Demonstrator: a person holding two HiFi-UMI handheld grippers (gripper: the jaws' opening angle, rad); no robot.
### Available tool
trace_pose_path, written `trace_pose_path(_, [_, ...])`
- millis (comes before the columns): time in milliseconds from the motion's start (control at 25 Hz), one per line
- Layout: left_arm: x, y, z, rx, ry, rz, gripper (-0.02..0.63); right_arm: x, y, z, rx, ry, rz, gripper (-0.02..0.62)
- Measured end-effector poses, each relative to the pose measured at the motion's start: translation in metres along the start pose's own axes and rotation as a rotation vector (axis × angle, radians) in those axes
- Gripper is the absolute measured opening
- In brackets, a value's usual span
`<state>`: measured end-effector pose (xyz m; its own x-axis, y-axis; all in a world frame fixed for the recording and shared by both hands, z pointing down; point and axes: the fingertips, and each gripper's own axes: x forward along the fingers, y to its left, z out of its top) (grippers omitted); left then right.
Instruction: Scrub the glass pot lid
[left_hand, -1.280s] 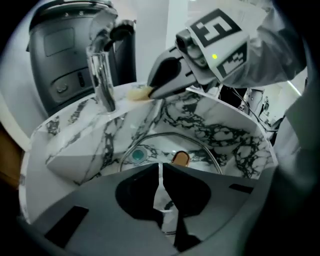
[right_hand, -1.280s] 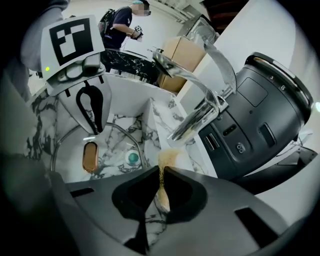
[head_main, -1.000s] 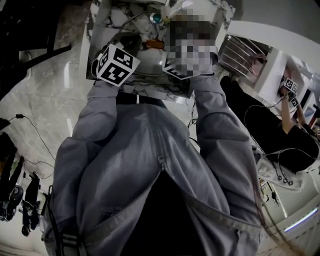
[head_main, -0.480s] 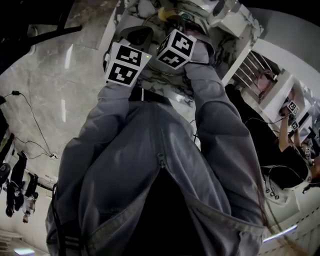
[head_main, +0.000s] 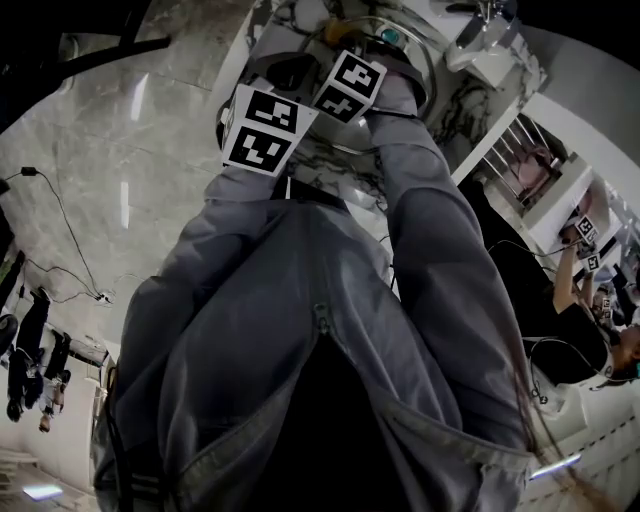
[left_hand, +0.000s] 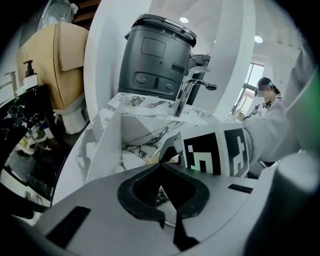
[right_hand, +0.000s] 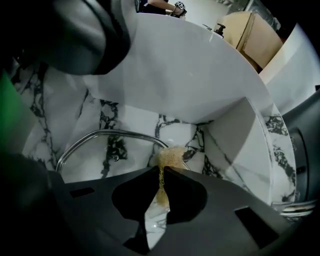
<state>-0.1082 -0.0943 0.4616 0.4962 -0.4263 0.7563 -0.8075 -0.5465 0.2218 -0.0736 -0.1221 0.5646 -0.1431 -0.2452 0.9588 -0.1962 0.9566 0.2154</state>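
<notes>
Fingers (right_hand: 186, 194) on the right gripper (right_hand: 161, 172) pinch a scrubber (right_hand: 172, 157) in marble-veined sink (right_hand: 131, 119).

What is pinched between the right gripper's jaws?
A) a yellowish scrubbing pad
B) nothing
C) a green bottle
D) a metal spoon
A: in the right gripper view, the right gripper is shut on a yellowish scrubbing pad, at the rim of the glass lid.

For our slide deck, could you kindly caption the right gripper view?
Right gripper pinches a tan scrub pad at the glass pot lid's rim.
</notes>
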Motion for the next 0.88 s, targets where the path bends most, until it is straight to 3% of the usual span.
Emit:
trace_pose_path(200, [-0.007,0.008,0.000,-0.023,-0.001,0.032,0.015,-0.006,0.018,0.003,-0.043,0.004,0.046,0.046])
trace_pose_path(440, [-0.016,0.009,0.004,-0.042,-0.022,0.031,0.015,-0.019,0.070,0.010,-0.120,0.003,0.122,0.046])
trace_pose_path(640, [-0.022,0.007,0.003,-0.047,-0.026,0.026,0.015,-0.029,0.106,0.010,-0.095,0.003,0.190,0.048])
trace_pose_path(880, [-0.030,-0.002,-0.003,-0.048,-0.017,0.004,0.015,-0.039,0.145,0.010,-0.011,0.013,0.343,0.046])
